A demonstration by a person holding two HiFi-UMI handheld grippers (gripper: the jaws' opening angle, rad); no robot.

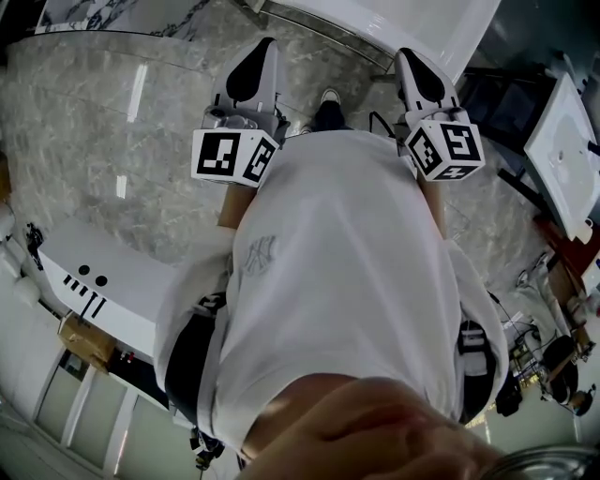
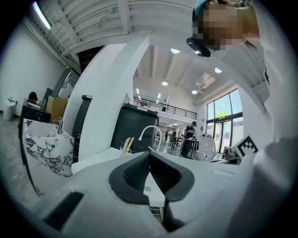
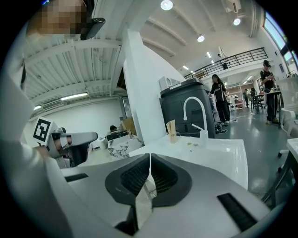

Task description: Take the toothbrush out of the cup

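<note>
A cup holding a toothbrush (image 3: 172,131) stands far ahead on a white sink counter (image 3: 219,155), left of a curved white faucet (image 3: 193,111). The same cup (image 2: 125,147) shows small in the left gripper view, beside the faucet (image 2: 151,135). My left gripper (image 2: 149,155) is shut with nothing between its dark pads. My right gripper (image 3: 150,160) is shut and empty too. In the head view the left gripper (image 1: 265,47) and the right gripper (image 1: 406,58) are held side by side in front of my white shirt, well short of the counter (image 1: 394,28).
A small white bottle (image 3: 203,135) stands right of the faucet. A dark tall cabinet (image 2: 135,128) rises behind the counter. A marbled basin (image 2: 46,148) stands to the left, a white basin (image 1: 562,150) to the right. People stand in the far background (image 3: 219,100).
</note>
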